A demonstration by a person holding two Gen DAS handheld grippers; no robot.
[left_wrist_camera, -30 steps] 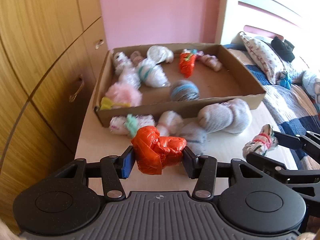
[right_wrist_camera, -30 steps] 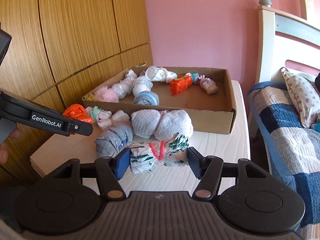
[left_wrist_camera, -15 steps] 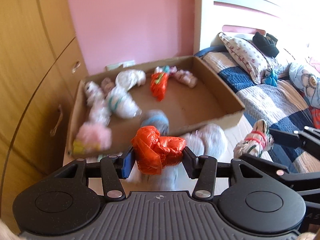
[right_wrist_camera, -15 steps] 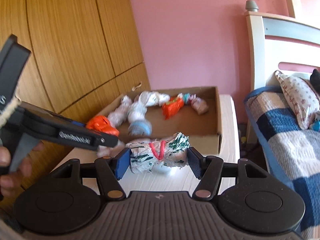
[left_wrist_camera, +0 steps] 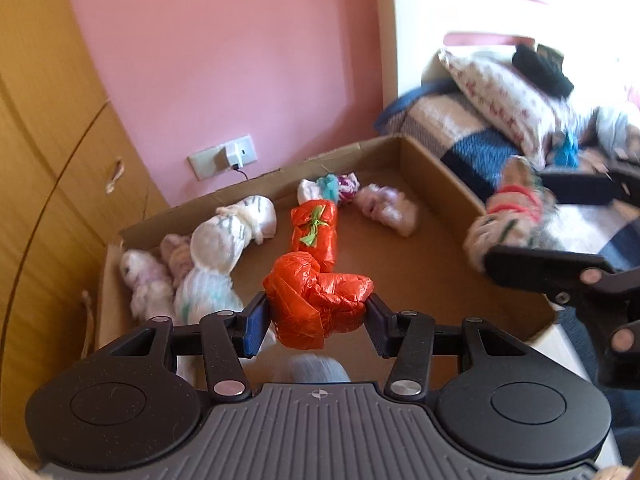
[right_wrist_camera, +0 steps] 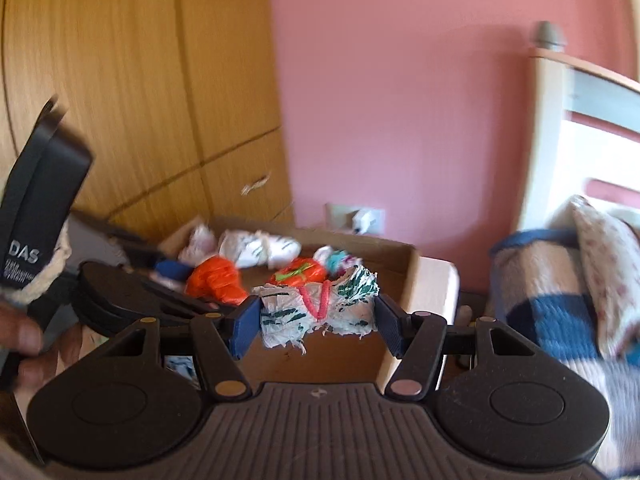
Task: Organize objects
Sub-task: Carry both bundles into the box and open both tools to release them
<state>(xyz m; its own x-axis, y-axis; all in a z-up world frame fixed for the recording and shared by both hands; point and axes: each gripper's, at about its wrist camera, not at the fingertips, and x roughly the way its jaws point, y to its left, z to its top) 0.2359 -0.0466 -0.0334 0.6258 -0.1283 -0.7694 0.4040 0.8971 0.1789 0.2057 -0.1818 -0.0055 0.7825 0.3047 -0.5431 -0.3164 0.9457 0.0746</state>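
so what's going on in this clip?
A person is sorting tied-up bundles into a cardboard box beside a bed. The left claw is clamped on an orange plastic bundle over the box; the right claw grips a white-and-green bundle tied with red cord, also above the box. Several bundles already lie inside, including another orange one. Neither has been let go yet.

Pink wall with socket; wooden wardrobe left; bed right, daylit

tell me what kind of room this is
Most likely a bedroom: a bed with a checked blanket and a pillow, a wooden wardrobe, and pink walls.
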